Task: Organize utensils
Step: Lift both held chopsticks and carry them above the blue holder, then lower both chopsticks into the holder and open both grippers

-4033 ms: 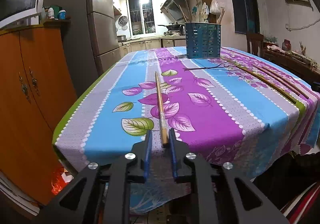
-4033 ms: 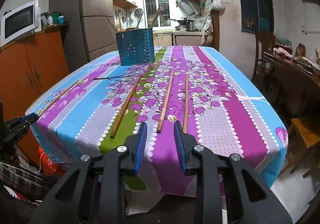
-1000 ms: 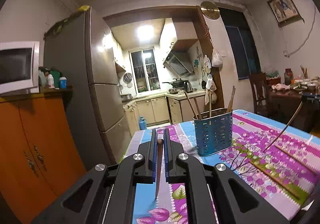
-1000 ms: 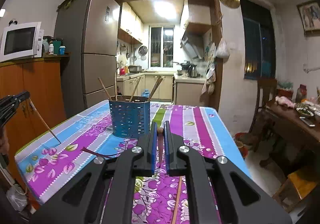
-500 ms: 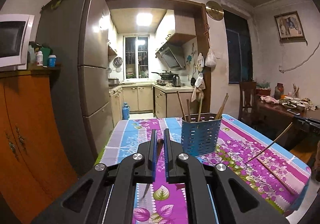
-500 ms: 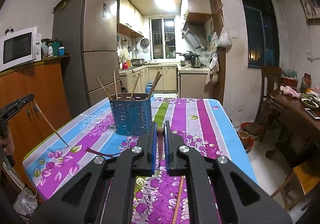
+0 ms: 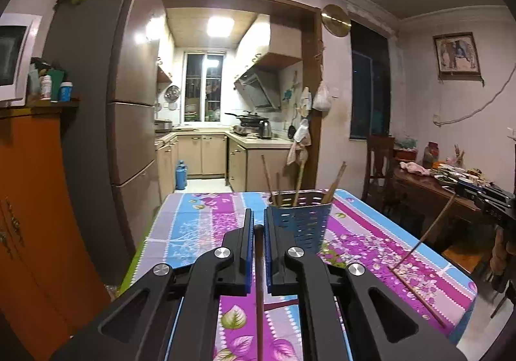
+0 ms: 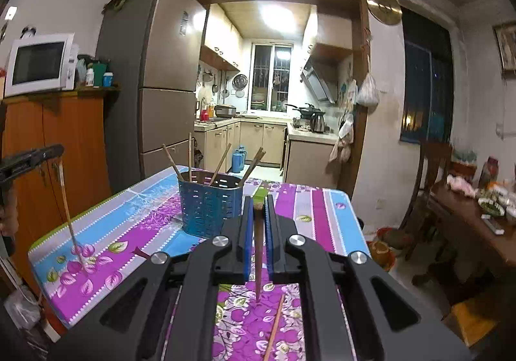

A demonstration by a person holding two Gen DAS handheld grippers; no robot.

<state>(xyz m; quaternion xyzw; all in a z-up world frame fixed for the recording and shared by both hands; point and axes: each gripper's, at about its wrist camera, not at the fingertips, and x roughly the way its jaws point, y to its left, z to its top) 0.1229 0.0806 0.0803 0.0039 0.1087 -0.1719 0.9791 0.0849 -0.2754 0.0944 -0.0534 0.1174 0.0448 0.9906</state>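
Note:
My left gripper point(image 7: 258, 228) is shut on a wooden chopstick point(image 7: 259, 296) that hangs down toward the flowered tablecloth point(image 7: 354, 251). My right gripper point(image 8: 258, 209) is shut on another chopstick point(image 8: 258, 264), tip down over the cloth. The blue perforated utensil holder point(image 7: 303, 222) stands just right of the left gripper with several chopsticks upright in it; it also shows in the right wrist view point(image 8: 209, 206), left of the right gripper. A loose chopstick point(image 8: 274, 325) lies on the cloth below the right gripper. Each gripper shows in the other's view, holding its stick.
A loose chopstick point(image 7: 416, 296) lies near the table's right edge. An orange cabinet point(image 7: 29, 215) and a fridge point(image 7: 129, 135) stand left of the table. A dark side table point(image 7: 432, 190) with dishes and a chair point(image 7: 377, 164) stand to the right.
Both grippers, each still shut on its chopstick, have moved closer to the blue holder. The chopsticks now hang more vertically than half a second ago.

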